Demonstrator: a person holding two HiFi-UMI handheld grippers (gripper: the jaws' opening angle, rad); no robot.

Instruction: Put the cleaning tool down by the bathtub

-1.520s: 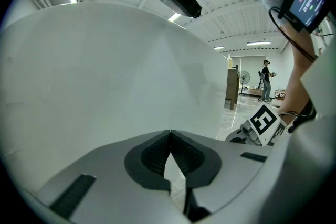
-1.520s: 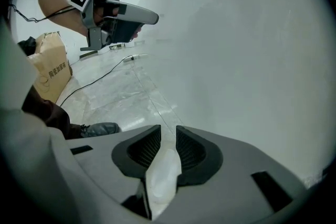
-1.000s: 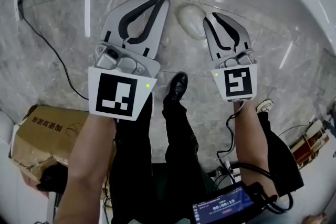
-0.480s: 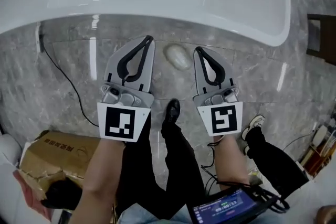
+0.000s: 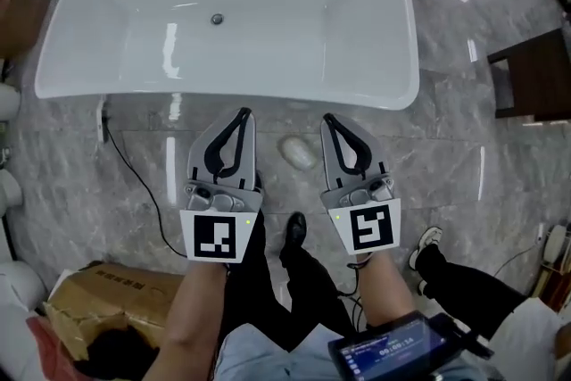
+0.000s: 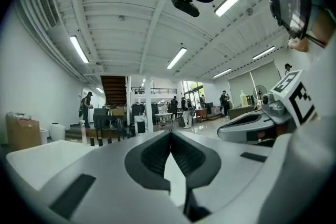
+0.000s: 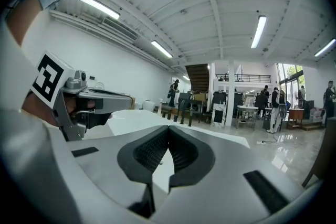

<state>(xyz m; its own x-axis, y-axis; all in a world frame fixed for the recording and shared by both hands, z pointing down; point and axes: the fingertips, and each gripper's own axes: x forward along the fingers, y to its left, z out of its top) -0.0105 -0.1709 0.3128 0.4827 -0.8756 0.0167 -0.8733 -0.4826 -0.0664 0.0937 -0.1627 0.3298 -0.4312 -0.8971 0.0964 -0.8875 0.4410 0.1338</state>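
Beside tub (image 5: 268,94), on marble floor (image 5: 482,165): cleaning tool (image 5: 299,153), a pale oval pad, lying flat just short of near rim. Not touching tub as far as head view shows. Not touching either gripper.

Left gripper (image 5: 242,113): fingers clenched tip to tip, nothing pinched. Left gripper view confirms it, with only background showing past the tips.
Right gripper (image 5: 326,118): same, fingers pressed together and empty.
Both held side by side, pointing toward tub, with the tool showing in the gap between them and a little ahead of shoe (image 5: 293,230).

Step in hand, by judgement: put-down looks complete. Tool released, resting by tub, both grippers clear of it.

Next move, if any:
- Hold clear; avoid sweeping closed tips across the pad and nudging it off its spot.
- If closer placement to rim wanted: open one gripper, drop to floor level, pinch pad across its short side, set down again. Low flat shape likely awkward to pick off a slick floor.

Watch cable (image 5: 134,178) trailing across floor at left, from tub end toward box (image 5: 107,303). Possible snag when stepping back.
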